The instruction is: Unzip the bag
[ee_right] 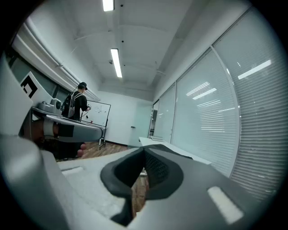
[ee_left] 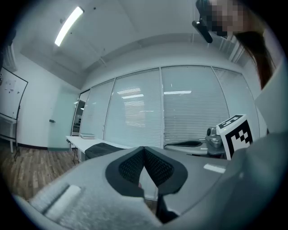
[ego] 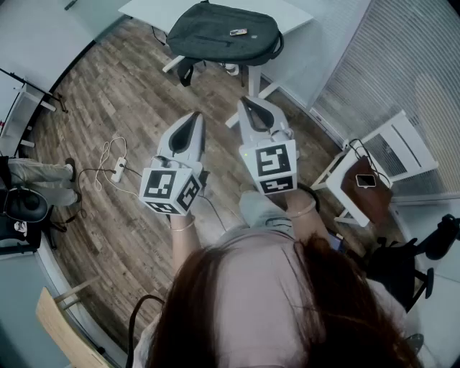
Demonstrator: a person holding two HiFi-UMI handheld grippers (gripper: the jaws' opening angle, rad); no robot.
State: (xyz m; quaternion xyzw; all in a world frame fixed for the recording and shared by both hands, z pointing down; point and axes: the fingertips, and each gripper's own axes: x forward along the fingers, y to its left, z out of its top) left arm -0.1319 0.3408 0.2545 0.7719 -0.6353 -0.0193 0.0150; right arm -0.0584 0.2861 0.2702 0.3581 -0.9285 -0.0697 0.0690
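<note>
Hanging level over the wooden floor (ego: 129,93), the left gripper (ego: 194,118) and the right gripper (ego: 249,103) each have their jaws pressed together at the tips, with nothing held between them. The bag (ego: 223,32) lies flat on the white table (ego: 295,14), straight ahead of the fingertips and well apart from them, so the unzipping looks not yet begun. A small object (ego: 238,31) rests on top of the bag, beyond the right gripper's tips.

The zip pull cannot be made out from here, which is probably the main hazard: arriving with the jaws together would likely shove the fabric instead of catching the pull. If only one gripper tugs the zip while the other leaves the bag free, the bag may well slide across the smooth tabletop toward the fingers. The small object on top could then tip off and fall.
</note>
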